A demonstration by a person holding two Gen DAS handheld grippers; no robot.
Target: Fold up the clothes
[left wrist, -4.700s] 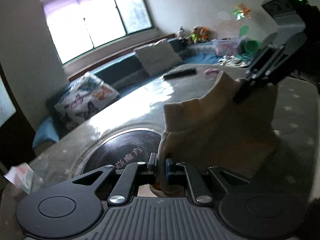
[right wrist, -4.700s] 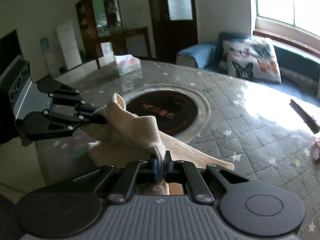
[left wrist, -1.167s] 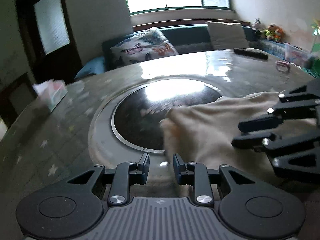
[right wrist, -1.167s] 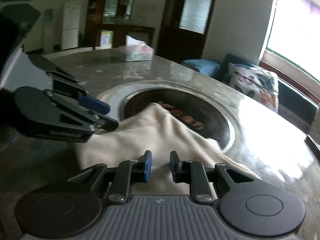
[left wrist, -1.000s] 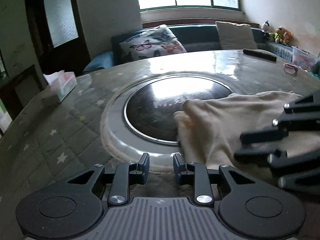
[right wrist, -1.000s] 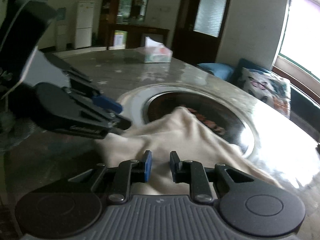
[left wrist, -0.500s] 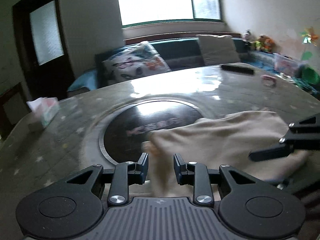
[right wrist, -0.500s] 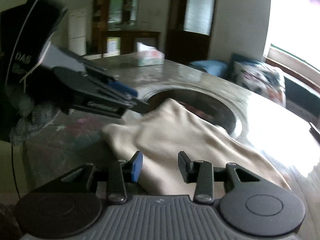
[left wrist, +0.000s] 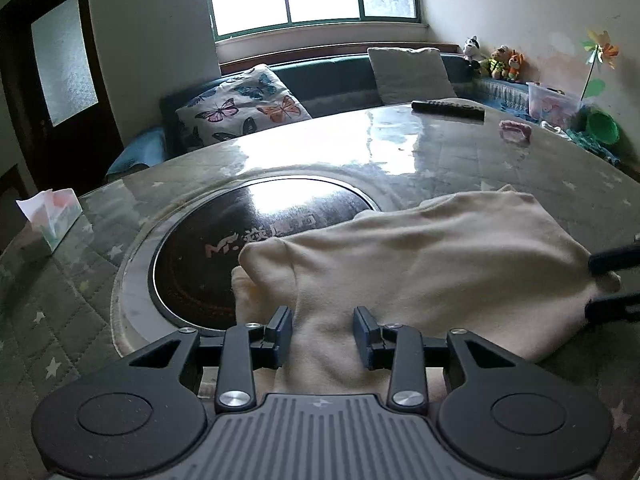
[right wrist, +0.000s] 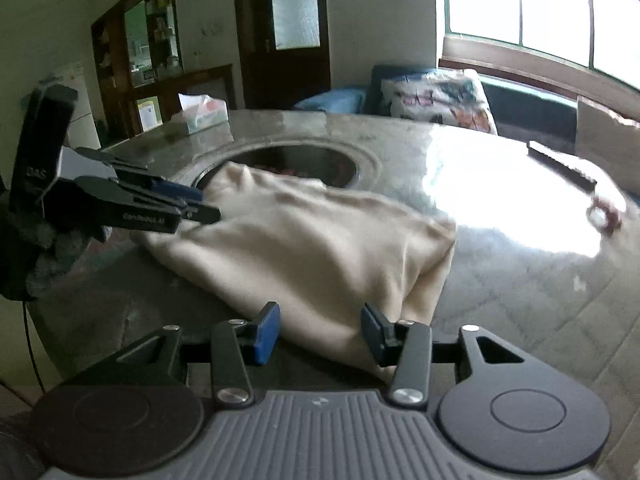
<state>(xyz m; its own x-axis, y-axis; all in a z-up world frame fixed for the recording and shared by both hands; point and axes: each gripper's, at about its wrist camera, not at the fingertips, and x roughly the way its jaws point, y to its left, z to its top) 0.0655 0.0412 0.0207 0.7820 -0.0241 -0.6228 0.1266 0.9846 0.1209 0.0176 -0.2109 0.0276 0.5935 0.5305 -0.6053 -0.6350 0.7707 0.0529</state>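
A cream garment [left wrist: 420, 264] lies folded in a loose heap on the round table, partly over the dark round cooktop [left wrist: 224, 248]. My left gripper [left wrist: 322, 334] is open, its jaws on either side of the garment's near edge. My right gripper [right wrist: 320, 332] is open, with the garment [right wrist: 320, 248] just beyond its jaws. In the right wrist view the left gripper [right wrist: 202, 204] shows at the left, fingers over the cloth's far corner. In the left wrist view the right gripper's fingertips [left wrist: 612, 260] show at the right edge.
The table [left wrist: 440, 152] has a quilted star-patterned cover under glass. A tissue box [left wrist: 52, 216] stands at its left. A black remote [left wrist: 448, 110] and a pink ring [left wrist: 516, 130] lie at the far side. A bench with cushions [left wrist: 240, 108] runs under the window.
Both grippers, earlier shut on the lifted garment, let it down on the table and opened. In the last half second the right jaws widened and both grippers drew back slightly.
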